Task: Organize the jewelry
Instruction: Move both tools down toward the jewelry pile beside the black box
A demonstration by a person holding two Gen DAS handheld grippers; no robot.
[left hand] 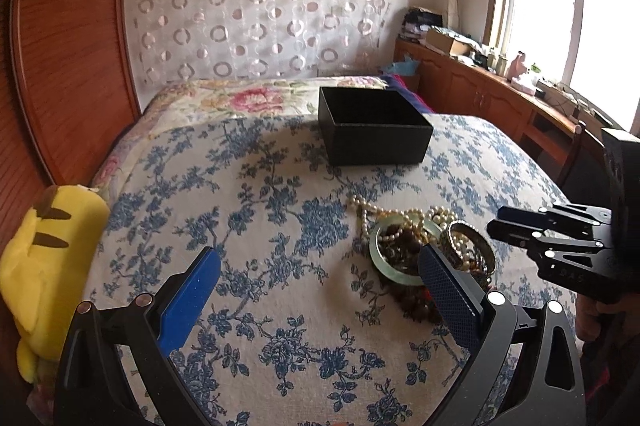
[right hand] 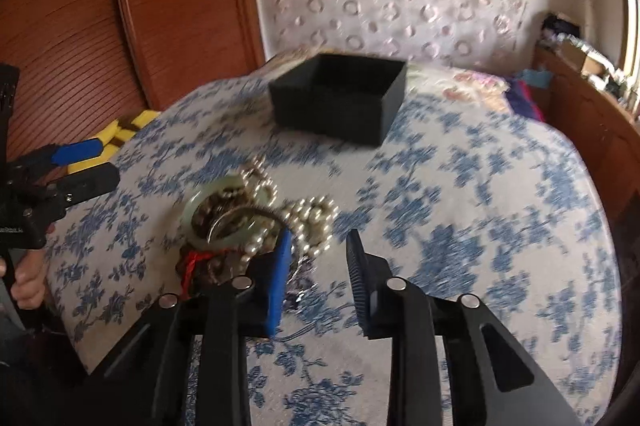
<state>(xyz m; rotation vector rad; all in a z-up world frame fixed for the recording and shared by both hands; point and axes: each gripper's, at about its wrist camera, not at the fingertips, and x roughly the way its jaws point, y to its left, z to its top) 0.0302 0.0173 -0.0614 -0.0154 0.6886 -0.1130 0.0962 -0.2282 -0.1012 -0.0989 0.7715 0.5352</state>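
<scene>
A heap of jewelry lies on the blue-flowered cloth: a pale green jade bangle (left hand: 394,268), a pearl necklace (left hand: 400,214), a metal bangle (left hand: 470,238) and dark wooden beads with a red thread (right hand: 196,260). The heap also shows in the right wrist view (right hand: 232,222). An open, empty black box (left hand: 374,128) stands farther back; it also shows in the right wrist view (right hand: 340,96). My left gripper (left hand: 320,270) is open, its right finger at the heap's near edge. My right gripper (right hand: 318,246) is open and empty, low just right of the heap. That view is blurred.
A yellow plush toy (left hand: 44,258) lies at the cloth's left edge. A wooden headboard (left hand: 68,46) stands at the left. A low wooden cabinet (left hand: 492,90) with clutter runs under the window at the right. A floral pillow (left hand: 248,100) lies behind the box.
</scene>
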